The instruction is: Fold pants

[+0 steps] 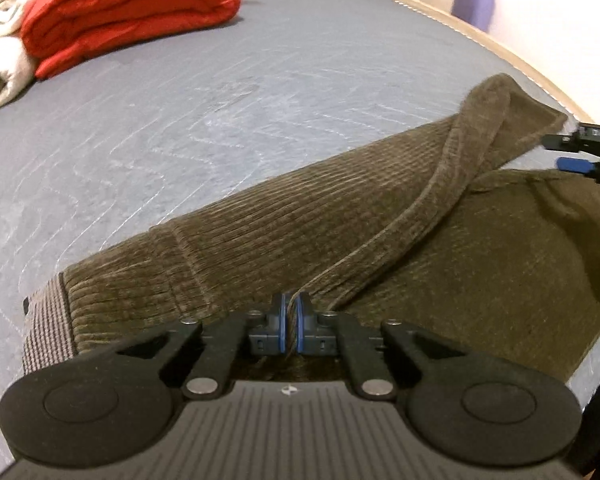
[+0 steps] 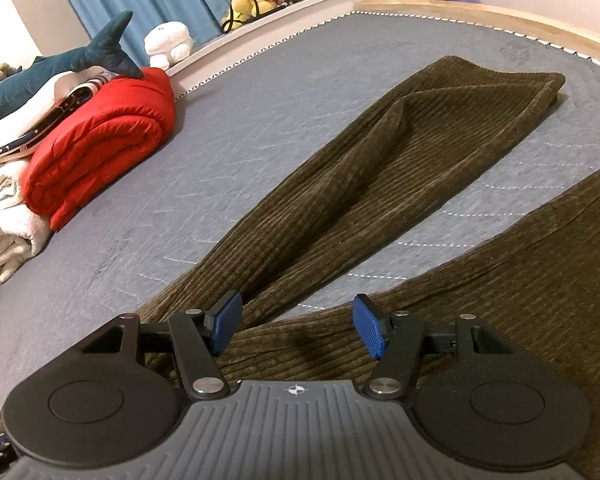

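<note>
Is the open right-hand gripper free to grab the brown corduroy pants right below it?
Probably yes: the right gripper hangs open just over the brown corduroy pants near the crotch, with nothing between its blue fingers and the cloth.

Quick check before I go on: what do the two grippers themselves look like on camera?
Both match: the left gripper and right gripper have black linkage arms with silver pivot screws, blue ribbed finger pads, two round black discs, and a grey ridged body bearing a small white crosshair mark. No cables or sleeves show.

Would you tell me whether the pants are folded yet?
Not yet: the pants lie spread on the mattress, legs apart, with the left gripper pinching an edge.
</note>
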Available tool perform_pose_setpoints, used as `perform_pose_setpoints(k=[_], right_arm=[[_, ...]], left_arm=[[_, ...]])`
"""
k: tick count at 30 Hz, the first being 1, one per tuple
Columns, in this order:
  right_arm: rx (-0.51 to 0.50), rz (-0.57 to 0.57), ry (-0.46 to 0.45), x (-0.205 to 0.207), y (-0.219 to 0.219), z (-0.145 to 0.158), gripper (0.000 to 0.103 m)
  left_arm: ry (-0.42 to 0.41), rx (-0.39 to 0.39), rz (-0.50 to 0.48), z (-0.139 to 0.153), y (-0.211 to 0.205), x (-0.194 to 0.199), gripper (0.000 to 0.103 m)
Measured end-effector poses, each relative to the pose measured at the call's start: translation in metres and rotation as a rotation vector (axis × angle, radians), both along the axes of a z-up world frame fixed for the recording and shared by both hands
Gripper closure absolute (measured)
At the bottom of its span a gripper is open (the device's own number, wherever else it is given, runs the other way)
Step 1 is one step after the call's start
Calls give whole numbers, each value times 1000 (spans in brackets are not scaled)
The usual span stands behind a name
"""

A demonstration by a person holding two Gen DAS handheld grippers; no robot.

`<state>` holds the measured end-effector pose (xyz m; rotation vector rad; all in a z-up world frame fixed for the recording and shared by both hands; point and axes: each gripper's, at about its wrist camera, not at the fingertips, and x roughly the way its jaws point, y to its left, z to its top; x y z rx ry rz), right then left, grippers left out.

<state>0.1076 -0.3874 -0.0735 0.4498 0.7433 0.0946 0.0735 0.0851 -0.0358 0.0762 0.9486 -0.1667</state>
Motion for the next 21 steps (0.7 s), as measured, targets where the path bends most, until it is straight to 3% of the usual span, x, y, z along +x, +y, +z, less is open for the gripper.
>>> perform_pose_setpoints(k=[2,4,6,9,13,21], right_arm=[[-12,-28,-26,-3,-3,5,52],[-6,-50,-42,-4,-10,13,74],[28,-68,-45,-3,-20,21,81],[52,-96,-61,4,-31,37,80],[55,-144,-86,21,-46,54,77],[9,-158,-50,84,-62,50,62]], left_arm=[[1,-12,33,3,5,2,101],[-4,-13,80,5,12,5,101],[-6,-48,115,8,21,9,101],[-17,-112,140,12,29,12,101],[7,-116,166,9,31,18,85],[25,-122,160,4,30,28,83]])
